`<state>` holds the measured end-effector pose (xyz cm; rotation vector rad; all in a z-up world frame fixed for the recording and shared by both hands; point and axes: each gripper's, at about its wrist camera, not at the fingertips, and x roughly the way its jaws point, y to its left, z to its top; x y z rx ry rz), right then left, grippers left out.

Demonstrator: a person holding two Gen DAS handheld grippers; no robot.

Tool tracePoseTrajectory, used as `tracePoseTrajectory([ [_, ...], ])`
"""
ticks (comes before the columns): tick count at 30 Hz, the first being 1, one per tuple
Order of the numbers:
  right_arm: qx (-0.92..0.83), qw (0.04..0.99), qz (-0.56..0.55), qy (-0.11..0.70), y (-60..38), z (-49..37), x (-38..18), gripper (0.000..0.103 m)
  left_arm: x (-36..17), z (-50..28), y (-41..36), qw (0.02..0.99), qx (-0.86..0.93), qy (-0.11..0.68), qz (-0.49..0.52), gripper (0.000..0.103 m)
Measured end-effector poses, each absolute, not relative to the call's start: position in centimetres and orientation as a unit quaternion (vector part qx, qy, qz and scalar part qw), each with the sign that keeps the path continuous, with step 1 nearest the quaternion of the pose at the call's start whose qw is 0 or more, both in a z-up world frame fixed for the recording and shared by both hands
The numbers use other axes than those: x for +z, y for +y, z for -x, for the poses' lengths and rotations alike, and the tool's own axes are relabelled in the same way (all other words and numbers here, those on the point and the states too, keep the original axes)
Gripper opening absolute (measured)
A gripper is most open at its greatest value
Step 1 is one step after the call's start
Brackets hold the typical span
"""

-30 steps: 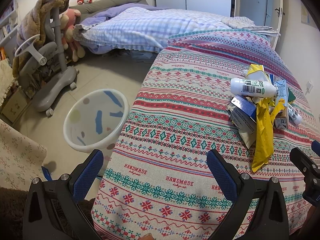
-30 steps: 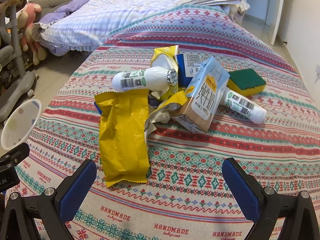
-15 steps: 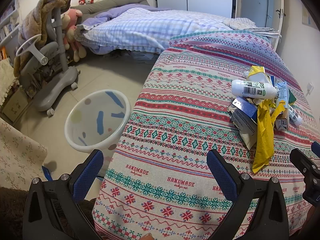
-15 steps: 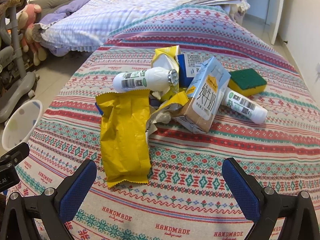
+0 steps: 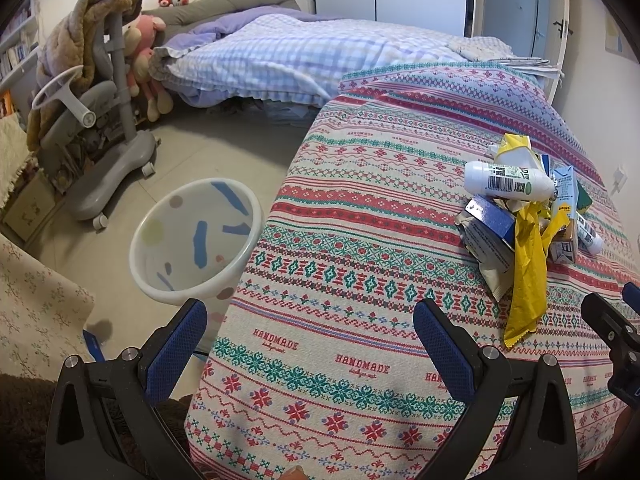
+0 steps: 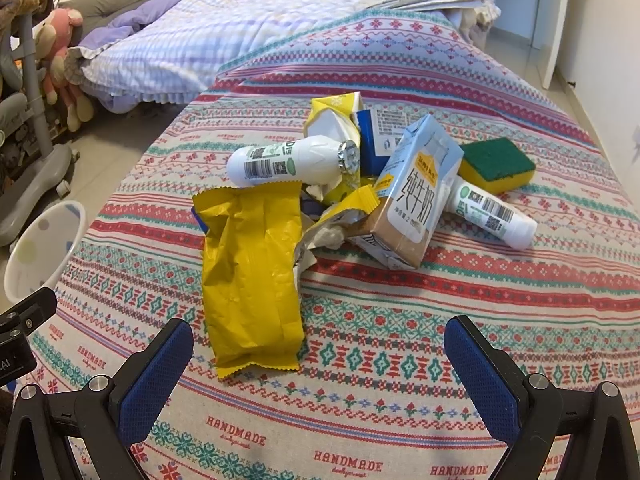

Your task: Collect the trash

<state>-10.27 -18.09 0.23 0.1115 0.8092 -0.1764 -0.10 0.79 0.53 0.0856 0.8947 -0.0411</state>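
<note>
Trash pile (image 6: 352, 200) slightly farther off, bin (image 5: 196, 240) beside table, tools agape

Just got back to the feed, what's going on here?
Nothing is picked up yet. Both grippers, left and right, are open and empty above the patterned cloth. The trash pile, with its yellow wrapper, bottles, milk carton and sponge, lies ahead of the right one. The bin stands on the floor.

my left cam sits low at the table (image 5: 360, 240) edge, facing the bin (image 5: 192, 236) and far bed, right cam closer, aimed at the trash pile (image 6: 340, 184), both share pile and bin
</note>
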Motion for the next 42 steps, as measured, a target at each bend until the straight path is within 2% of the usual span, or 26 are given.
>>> tracePoseTrajectory([
  [12, -0.091, 0.914, -0.072, 0.39, -19.5, 10.1, 2.0, 0.103, 1.9, -0.8, -0.5, 0.9, -0.05, 0.431, -0.046, 0.103],
  [18, -0.12, 0.912, -0.073, 0.385, -22.7, 9.4, 4.6, 0.103, 3.2, -4.2, -4.0, 0.873, -0.116, 0.469, -0.065, 0.103],
  [24, -0.146, 0.893, -0.119, 0.409, -29.4, 6.7, 6.0, 0.103, 4.0, -9.3, -10.2, 0.846, -0.198, 0.474, -0.142, 0.103],
  [34, -0.152, 0.843, -0.233, 0.461, -37.2, 3.4, 2.5, 0.103, 1.5, -13.8, -19.3, 0.778, -0.342, 0.459, -0.26, 0.094],
  [37, -0.157, 0.83, -0.237, 0.479, -38.1, 2.5, 1.2, 0.097, 0.7, -14.1, -21.1, 0.75, -0.382, 0.458, -0.285, 0.094],
  [38, -0.156, 0.827, -0.237, 0.485, -38.2, 2.3, 0.8, 0.092, 0.5, -14.1, -21.4, 0.744, -0.39, 0.46, -0.289, 0.092],
  [42, -0.135, 0.821, -0.235, 0.503, -38.4, 1.2, -0.6, 0.088, -0.6, -14.5, -22.1, 0.723, -0.41, 0.473, -0.293, 0.084],
])
